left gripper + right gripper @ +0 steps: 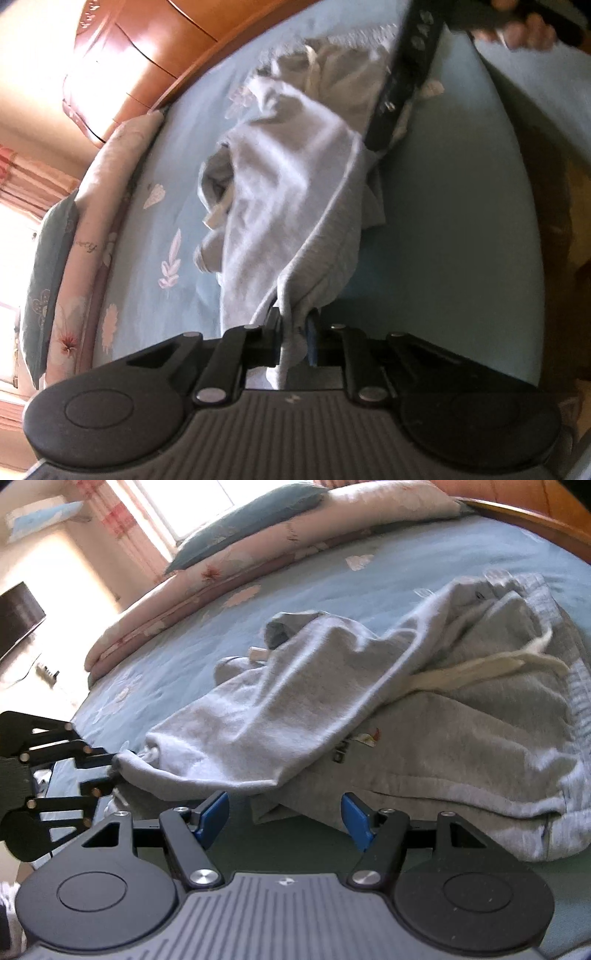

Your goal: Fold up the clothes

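Observation:
Grey sweatpants with a white drawstring lie crumpled on a blue bed sheet. My left gripper is shut on the cuff end of one pant leg, pulling it taut off the bed. In the right wrist view that same left gripper shows at the far left, clamped on the cuff. My right gripper stands open with blue pads, just in front of the near edge of the pants, nothing between its fingers. In the left wrist view the right gripper reaches down onto the waist area, a hand holding it.
A folded pink floral quilt and a teal pillow lie along the far side of the bed. A wooden cabinet stands beyond the bed edge. A dark screen and a window with curtains are at the left.

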`<state>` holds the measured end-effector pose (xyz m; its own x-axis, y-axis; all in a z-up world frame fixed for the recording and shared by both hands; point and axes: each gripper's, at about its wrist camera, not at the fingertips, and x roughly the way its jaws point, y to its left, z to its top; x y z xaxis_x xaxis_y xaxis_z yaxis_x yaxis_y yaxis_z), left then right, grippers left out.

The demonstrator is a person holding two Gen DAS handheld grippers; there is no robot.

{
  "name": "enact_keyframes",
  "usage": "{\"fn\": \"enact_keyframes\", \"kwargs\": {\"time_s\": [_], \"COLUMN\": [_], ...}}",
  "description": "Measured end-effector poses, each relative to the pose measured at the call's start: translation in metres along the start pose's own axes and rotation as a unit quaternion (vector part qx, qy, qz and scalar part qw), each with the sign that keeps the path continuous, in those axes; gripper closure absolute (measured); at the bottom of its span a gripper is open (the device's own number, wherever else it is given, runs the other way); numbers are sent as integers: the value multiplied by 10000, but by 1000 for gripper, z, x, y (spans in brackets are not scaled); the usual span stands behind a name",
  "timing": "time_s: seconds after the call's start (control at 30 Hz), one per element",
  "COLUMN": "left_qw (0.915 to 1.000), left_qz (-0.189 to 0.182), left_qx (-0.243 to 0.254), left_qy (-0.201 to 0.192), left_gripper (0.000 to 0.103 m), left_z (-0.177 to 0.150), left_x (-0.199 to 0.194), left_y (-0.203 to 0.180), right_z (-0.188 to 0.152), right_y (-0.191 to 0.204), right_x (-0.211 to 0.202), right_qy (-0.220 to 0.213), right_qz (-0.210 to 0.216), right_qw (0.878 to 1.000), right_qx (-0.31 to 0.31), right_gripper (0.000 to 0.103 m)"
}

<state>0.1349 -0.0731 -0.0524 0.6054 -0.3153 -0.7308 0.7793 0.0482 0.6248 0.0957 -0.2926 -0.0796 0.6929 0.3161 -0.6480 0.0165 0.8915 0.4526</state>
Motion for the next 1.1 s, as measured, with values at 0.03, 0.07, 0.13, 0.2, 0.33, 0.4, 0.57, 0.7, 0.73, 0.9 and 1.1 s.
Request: {"fn": "enact_keyframes", "kwargs": {"time_s": [0.03, 0.07, 0.13, 0.2, 0.33, 0.4, 0.57, 0.7, 0.73, 0.9, 1.1], "left_qw": [10000, 10000, 9999, 9999, 10000, 10000, 9998, 9997, 9997, 9997, 9974], "left_qz": [-27, -55, -100, -114, -80, -41, 9, 56, 66, 75, 204], "left_qx": [21, 41, 87, 103, 32, -15, -182, -218, -218, -134, 452], "left_qy": [12, 25, 31, 34, 46, 46, 73, 83, 64, -163, -517], "left_gripper": [85, 85, 85, 85, 84, 84, 84, 84, 84, 65, 51], "left_z": [-1, -2, -6, -9, -16, -20, -32, -38, -38, -37, -21], "left_x": [1, 1, 0, -3, -8, -10, -13, -12, -12, -15, -12], "left_y": [-2, -5, -9, -12, -8, -6, -2, -3, -4, -5, -8], "right_z": [0, 0, 2, 3, 2, -2, -19, -30, -30, -28, -22], "right_y": [4, 11, 27, 46, 86, 106, 139, 145, 145, 145, 159], "right_x": [-1, -2, -3, 0, 12, 22, 51, 72, 73, 81, 49], "right_qy": [-12, -32, -47, -10, 77, 125, 544, 933, 969, 1138, 498], "right_qz": [16, 33, 47, 44, 97, -11, 96, 36, -14, -260, -460], "right_qw": [9999, 9993, 9961, 9879, 9550, 9282, 8603, 8320, 8308, 8246, 8128], "right_qx": [-147, -370, -884, -1548, -2962, -3718, -5067, -5469, -5481, -5536, -5786], "right_gripper": [31, 31, 31, 31, 31, 31, 31, 35, 40, 99, 99]}}
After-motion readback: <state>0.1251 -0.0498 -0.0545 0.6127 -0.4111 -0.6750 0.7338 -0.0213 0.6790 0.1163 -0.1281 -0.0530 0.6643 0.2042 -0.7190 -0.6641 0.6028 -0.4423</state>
